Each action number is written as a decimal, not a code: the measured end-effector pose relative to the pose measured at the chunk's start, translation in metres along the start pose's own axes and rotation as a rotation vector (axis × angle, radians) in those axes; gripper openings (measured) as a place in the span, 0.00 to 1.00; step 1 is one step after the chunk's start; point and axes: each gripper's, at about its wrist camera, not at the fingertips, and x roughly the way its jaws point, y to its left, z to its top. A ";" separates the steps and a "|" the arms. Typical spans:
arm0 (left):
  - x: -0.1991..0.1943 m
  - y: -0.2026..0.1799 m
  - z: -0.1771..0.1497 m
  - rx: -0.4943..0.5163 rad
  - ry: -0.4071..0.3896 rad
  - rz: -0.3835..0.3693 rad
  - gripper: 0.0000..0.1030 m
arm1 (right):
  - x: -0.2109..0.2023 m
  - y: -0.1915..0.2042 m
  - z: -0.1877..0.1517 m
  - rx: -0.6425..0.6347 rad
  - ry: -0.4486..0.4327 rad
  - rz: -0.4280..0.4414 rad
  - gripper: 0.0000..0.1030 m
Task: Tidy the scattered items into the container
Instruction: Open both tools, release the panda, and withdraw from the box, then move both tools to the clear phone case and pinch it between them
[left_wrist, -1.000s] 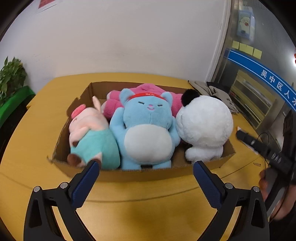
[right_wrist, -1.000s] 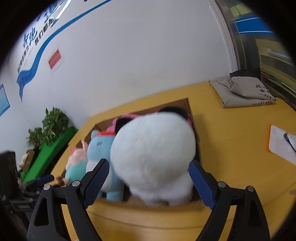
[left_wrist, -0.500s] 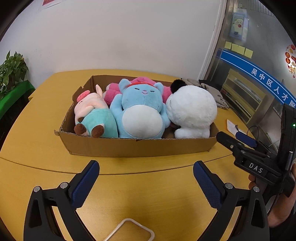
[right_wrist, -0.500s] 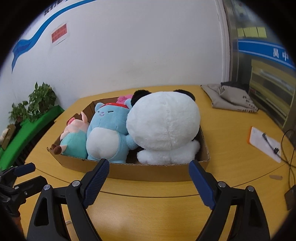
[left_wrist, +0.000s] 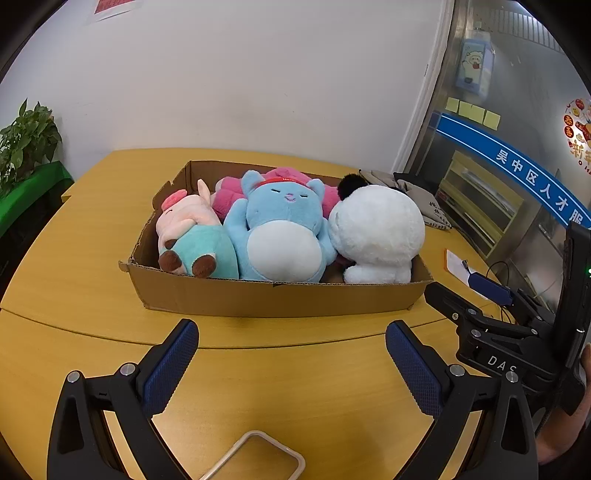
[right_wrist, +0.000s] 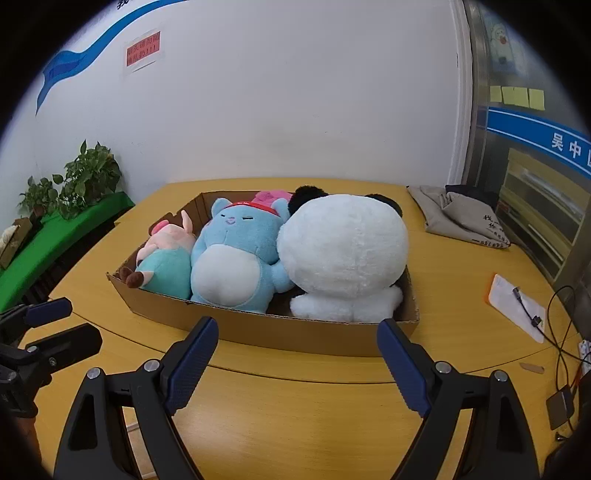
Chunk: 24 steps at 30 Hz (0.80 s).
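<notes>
A shallow cardboard box (left_wrist: 280, 299) sits mid-table with four plush toys packed side by side inside it: a pink-and-teal pig (left_wrist: 192, 240) at the left end, a blue bear with a red headband (left_wrist: 280, 236) in the middle, a white panda with black ears (left_wrist: 376, 229) at the right end, and a pink toy (left_wrist: 291, 173) wedged behind the bear against the far wall. The left gripper (left_wrist: 291, 354) hangs over the bare yellow table (left_wrist: 74, 258) on the near side of the box, its blue-padded jaws spread wide with nothing between them. The right gripper (right_wrist: 297, 350) hovers likewise in front of the box's near wall, jaws wide and empty. A clear-rimmed tray (left_wrist: 255, 458) lies at the near edge; folded grey cloth (right_wrist: 461, 218) rests at far right, a potted plant (right_wrist: 88, 177) at far left.
</notes>
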 end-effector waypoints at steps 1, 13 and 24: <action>0.000 0.000 0.000 0.001 0.000 0.001 1.00 | 0.000 0.000 0.000 -0.001 0.000 0.003 0.85; 0.000 0.005 -0.010 -0.003 0.031 0.010 1.00 | 0.003 -0.006 -0.007 0.010 0.020 0.009 0.85; -0.003 0.004 -0.013 -0.007 0.028 0.019 1.00 | 0.003 -0.011 -0.010 0.009 0.022 0.018 0.85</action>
